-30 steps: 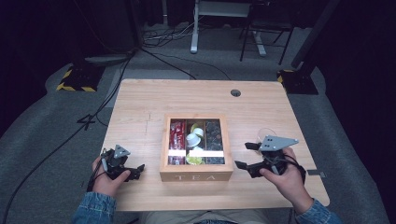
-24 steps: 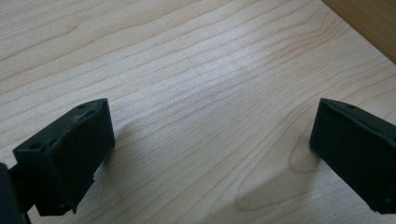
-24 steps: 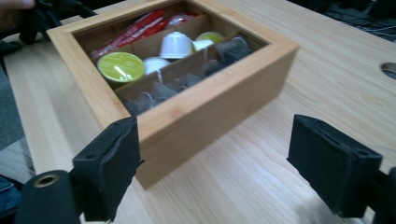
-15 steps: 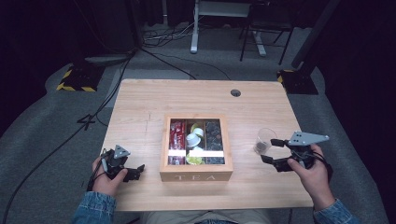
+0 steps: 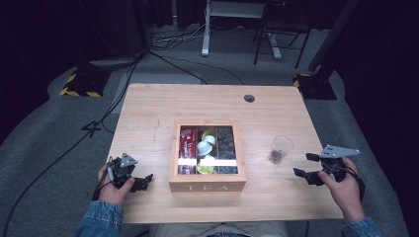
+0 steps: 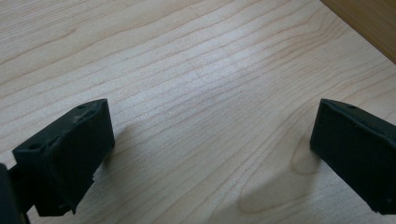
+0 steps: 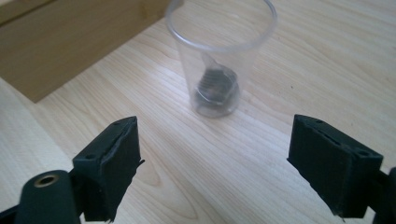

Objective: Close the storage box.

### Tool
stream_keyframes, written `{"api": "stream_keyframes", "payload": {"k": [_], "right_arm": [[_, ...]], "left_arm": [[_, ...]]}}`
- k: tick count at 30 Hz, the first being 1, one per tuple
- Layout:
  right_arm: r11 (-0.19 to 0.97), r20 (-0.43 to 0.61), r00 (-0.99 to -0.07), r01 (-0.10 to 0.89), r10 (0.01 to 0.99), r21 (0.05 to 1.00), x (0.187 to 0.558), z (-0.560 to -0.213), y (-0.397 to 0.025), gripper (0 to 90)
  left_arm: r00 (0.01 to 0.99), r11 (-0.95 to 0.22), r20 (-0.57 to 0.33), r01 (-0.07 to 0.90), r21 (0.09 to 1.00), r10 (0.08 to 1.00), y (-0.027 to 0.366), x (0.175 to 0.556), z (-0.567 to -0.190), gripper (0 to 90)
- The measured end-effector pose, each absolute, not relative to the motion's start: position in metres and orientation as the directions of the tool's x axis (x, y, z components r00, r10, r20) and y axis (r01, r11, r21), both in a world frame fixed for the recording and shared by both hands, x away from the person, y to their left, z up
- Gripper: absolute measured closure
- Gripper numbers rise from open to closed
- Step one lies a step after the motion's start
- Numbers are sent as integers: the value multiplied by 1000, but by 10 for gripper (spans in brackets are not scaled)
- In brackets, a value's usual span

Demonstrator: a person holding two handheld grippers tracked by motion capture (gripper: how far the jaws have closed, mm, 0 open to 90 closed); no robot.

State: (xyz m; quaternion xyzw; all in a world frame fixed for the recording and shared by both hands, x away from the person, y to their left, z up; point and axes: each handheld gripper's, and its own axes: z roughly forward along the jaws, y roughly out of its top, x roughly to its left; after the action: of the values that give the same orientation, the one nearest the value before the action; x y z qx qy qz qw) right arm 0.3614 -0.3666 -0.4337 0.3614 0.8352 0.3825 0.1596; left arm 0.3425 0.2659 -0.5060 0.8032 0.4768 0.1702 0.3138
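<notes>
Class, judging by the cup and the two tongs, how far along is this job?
Done: the clear cup stands upright right of the tea box, a dark capsule inside. In hand: nothing; right tongs and left tongs are open. Left: probably more capsules from the box.

Clear plastic cup (image 7: pixel 219 60), upright, upper centre of frame, holding a small dark ridged capsule (image 7: pixel 215 88) at its bottom. Light wooden tabletop (image 7: pixel 299 60) beneath. Brown wooden box wall (image 7: pixel 70 46), upper left. Right gripper (image 7: pixel 229 172), lower frame: black jaws wide apart, clear of the cup.

Cup (image 5: pixel 280 149) right of tea box (image 5: pixel 207 153) — apart
</notes>
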Motion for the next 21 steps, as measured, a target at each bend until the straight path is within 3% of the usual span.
{"api": "stream_keyframes", "payload": {"k": [7, 21], "right_arm": [[385, 45, -641, 514, 766, 766, 366, -461, -381, 166], [377, 46, -617, 536, 785, 755, 371, -494, -385, 166]], "left_arm": [[490, -351, -25, 659, 665, 871, 266, 343, -506, 1], [490, -352, -23, 658, 665, 871, 266, 343, -506, 1]]}}
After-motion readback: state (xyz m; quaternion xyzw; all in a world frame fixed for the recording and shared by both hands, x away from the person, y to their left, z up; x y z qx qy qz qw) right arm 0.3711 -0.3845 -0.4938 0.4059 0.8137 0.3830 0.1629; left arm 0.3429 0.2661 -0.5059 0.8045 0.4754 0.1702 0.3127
